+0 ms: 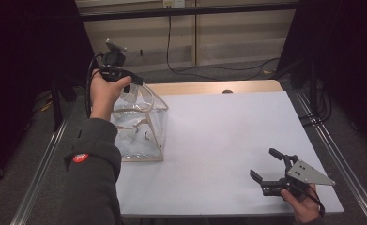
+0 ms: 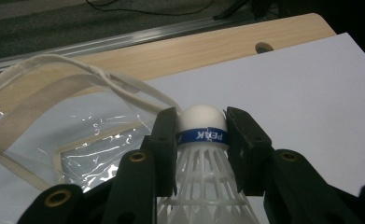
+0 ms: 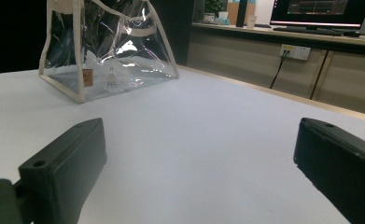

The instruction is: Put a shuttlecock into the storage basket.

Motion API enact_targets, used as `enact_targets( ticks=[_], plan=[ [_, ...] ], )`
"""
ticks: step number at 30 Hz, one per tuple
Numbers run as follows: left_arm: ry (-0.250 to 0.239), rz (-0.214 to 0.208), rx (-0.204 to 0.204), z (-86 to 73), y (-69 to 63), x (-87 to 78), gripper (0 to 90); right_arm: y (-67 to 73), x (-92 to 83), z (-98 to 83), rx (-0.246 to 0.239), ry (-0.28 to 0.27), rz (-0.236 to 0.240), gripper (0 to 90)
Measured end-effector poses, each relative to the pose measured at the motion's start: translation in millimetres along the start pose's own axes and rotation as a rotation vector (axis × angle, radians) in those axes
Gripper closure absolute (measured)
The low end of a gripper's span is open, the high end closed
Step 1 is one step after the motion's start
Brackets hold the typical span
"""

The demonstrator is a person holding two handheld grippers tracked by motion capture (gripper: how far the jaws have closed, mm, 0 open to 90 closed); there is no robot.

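Gripping a white shuttlecock (image 2: 202, 140) by its cork, the left gripper (image 2: 202, 128) has one black jaw pressed on each side of the blue band that rings the cork's base; the rounded cork tip sticks out past the jaw tips, and the lattice skirt runs back toward the camera. In the high view the left gripper (image 1: 133, 83) is raised just above the open top of the clear bag (image 1: 139, 126), at the bag's far edge. The bag stands upright on the white table top (image 1: 228, 140), its cream-trimmed handles (image 2: 101, 77) loose at the mouth. In the right gripper view a second shuttlecock (image 3: 111, 78) lies inside the bag, on its bottom near the front wall, beside a small tan label (image 3: 87, 77). The right gripper (image 1: 266, 165) sits well apart from the bag, low at the near right of the table, jaws spread wide with nothing between them, pointing back toward the bag.
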State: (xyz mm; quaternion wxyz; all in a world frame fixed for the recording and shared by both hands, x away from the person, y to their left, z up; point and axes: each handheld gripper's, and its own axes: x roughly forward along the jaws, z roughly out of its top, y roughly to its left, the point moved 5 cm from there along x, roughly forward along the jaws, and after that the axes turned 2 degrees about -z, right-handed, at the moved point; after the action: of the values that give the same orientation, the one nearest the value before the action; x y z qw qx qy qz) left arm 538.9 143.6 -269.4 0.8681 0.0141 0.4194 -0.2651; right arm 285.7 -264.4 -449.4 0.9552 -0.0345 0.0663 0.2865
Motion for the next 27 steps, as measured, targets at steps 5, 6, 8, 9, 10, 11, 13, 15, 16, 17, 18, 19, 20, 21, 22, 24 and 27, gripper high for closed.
enact_targets(
  ticks=[5, 6, 8, 9, 10, 11, 13, 15, 16, 17, 18, 19, 20, 21, 22, 24, 27],
  plan=[
    [0.003, -0.001, -0.002, -1.8, 1.4, 2.4, 65.5, -0.3, 0.0, -0.1, 0.000, -0.001, 0.000, 2.3],
    [0.003, 0.003, -0.001, -1.9, 1.5, 2.7, 65.5, -0.5, 0.0, -0.1, -0.001, -0.001, 0.000, 2.3],
    [0.003, 0.002, -0.002, -2.1, 1.6, 2.8, 65.5, -0.5, 0.1, -0.3, 0.002, 0.000, 0.000, 2.3],
    [0.002, 0.004, -0.004, -2.3, 1.7, 2.8, 65.5, -0.5, 0.1, -0.3, 0.002, 0.000, 0.000, 2.3],
    [0.000, 0.000, -0.007, -2.6, 1.8, 3.0, 65.5, -0.4, 0.1, -0.3, 0.002, 0.000, 0.000, 2.3],
    [0.002, 0.003, -0.007, -3.2, 2.1, 3.3, 65.5, -0.4, 0.2, -0.2, 0.002, -0.001, 0.000, 2.3],
    [0.004, 0.005, -0.005, -4.3, 2.6, 3.8, 65.5, 0.0, -0.2, -0.5, 0.004, 0.003, 0.001, 2.3],
    [0.004, 0.007, -0.010, -5.3, 3.3, 4.5, 65.5, 0.6, -0.4, -0.2, 0.003, 0.002, 0.001, 2.3],
    [0.007, 0.005, -0.008, -5.8, 4.0, 4.4, 65.5, 0.7, -0.4, -0.1, 0.002, 0.002, 0.002, 2.3],
    [0.007, 0.004, -0.008, -6.0, 4.3, 4.4, 65.5, 0.9, -0.2, -0.1, 0.004, 0.000, 0.005, 2.3],
    [0.004, 0.006, -0.009, -6.0, 4.7, 4.4, 65.5, 0.9, -0.1, -0.2, 0.003, 0.000, 0.005, 2.3],
    [0.003, 0.006, -0.011, -6.2, 4.7, 4.7, 65.5, 0.9, -0.1, -0.1, 0.003, 0.000, 0.005, 2.3],
    [0.004, 0.006, -0.010, -6.4, 4.7, 5.2, 65.5, 0.8, -0.2, -0.1, 0.004, 0.001, 0.003, 2.3],
    [0.002, 0.006, -0.011, -6.5, 4.9, 5.4, 65.5, 0.6, -0.2, -0.1, 0.003, 0.000, 0.002, 2.3],
    [0.005, 0.003, -0.012, -6.8, 5.1, 5.5, 65.5, 0.5, -0.2, -0.2, 0.004, 0.001, 0.002, 2.3],
    [0.006, 0.006, -0.010, -7.2, 5.3, 6.2, 65.5, 0.4, -0.4, -0.2, 0.004, 0.003, 0.000, 2.3],
    [0.009, 0.003, -0.010, -7.9, 5.5, 7.1, 65.5, 0.4, -0.4, -0.2, 0.003, 0.002, 0.001, 2.3]
  ],
)
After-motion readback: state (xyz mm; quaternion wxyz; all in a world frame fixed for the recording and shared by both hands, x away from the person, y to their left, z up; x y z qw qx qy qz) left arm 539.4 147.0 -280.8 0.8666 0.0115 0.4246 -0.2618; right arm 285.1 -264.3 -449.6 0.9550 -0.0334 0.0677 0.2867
